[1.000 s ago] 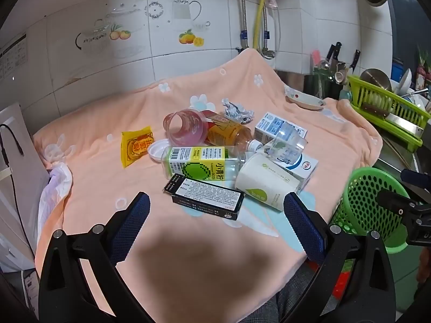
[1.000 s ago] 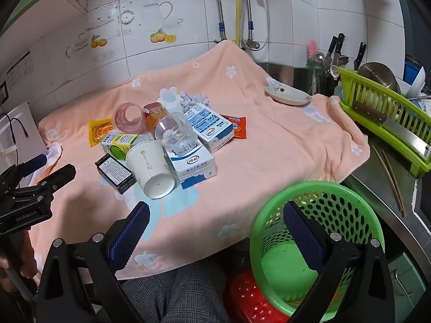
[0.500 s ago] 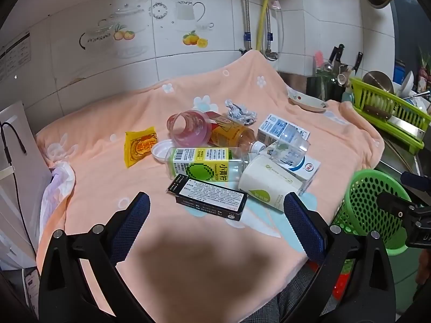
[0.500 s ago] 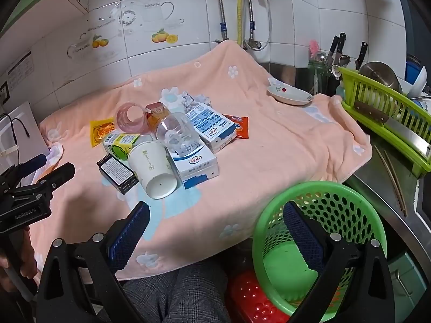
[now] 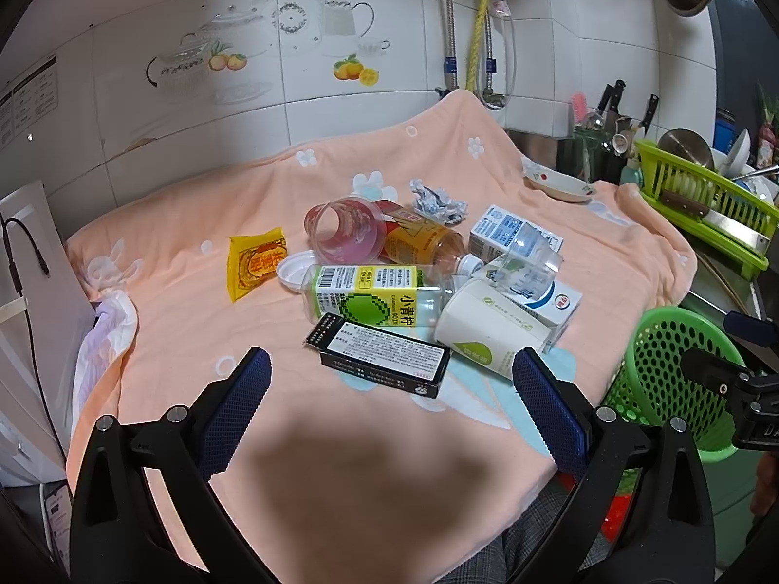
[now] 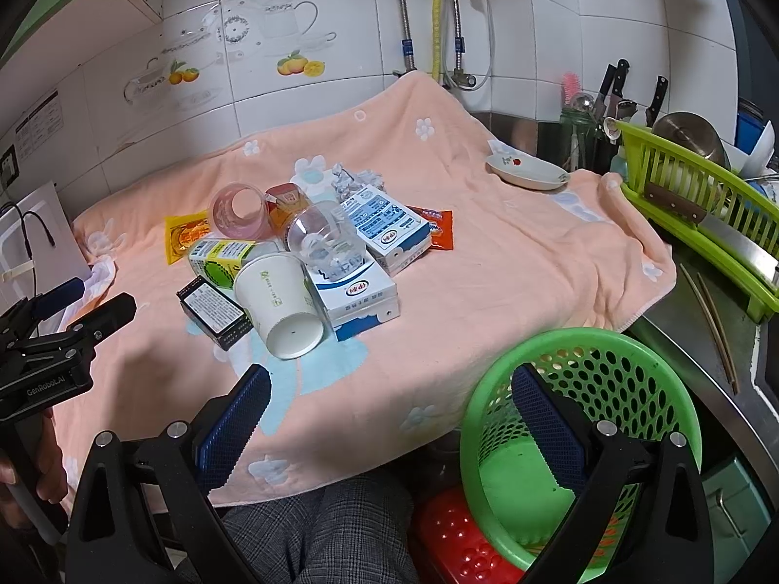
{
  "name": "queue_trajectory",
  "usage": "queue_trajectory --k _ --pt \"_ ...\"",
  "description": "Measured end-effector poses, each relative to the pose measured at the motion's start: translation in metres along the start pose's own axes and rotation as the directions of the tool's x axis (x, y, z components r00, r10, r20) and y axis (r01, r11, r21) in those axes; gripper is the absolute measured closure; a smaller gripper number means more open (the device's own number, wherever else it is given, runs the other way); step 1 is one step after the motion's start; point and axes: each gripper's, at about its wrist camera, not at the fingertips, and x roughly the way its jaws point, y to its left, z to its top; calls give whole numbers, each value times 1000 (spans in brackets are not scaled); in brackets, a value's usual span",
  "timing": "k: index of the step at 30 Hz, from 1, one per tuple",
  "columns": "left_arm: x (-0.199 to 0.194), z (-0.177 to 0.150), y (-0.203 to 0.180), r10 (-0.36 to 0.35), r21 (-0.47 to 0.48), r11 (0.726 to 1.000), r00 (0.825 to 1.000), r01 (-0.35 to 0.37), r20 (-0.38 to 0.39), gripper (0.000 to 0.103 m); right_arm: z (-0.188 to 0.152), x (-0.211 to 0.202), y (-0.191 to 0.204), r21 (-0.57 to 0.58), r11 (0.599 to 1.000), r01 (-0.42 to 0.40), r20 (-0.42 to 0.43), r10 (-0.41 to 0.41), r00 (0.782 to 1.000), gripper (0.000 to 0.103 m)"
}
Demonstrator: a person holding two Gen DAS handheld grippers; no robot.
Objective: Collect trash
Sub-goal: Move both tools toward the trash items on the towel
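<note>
Both tools spread wide, gripping nothing: left tool (image 5: 389,379) hovering near the black box (image 5: 382,355), right tool (image 6: 389,404) over the green basket (image 6: 633,355). Trash pile, paper cup (image 6: 280,304) included, sat mid-surface on the peach towel (image 6: 487,267).

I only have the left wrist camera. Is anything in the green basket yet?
Observer: No. The right wrist view looks down into the basket, and nothing is in it.
Operator: Any trash hidden behind the cartons?
Observer: Yes. A red wrapper lies flat against the far carton, on its right side.
Operator: What about the right gripper?
Observer: The right gripper has its jaws wide open and holds nothing.
</note>
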Motion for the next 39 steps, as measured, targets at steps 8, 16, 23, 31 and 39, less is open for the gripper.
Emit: queue_trajectory --k 8,16,23,31,39 --pt "2 0 2 4 -5 1000 1000 -4 -5 5 0 -2 4 -1 1000 -2 -1 2 1000 7" --pt "4 -2 2 7 -7 1000 1000 -7 -6 5 1 4 5 -3 1000 -3 -4 3 1000 7" --pt "8 -2 5 12 -18 1000 1000 -12 -15 5 2 10 9 -10 1000 -8 -10 8 1000 7" --pt "12 -3 13 19 -35 999 1000 -19 -25 5 6 17 12 -30 999 -16 -12 15 1000 7" --pt "17 -2 22 29 -54 998 999 -31 -38 5 14 25 14 -45 999 -25 -16 24 1000 7"
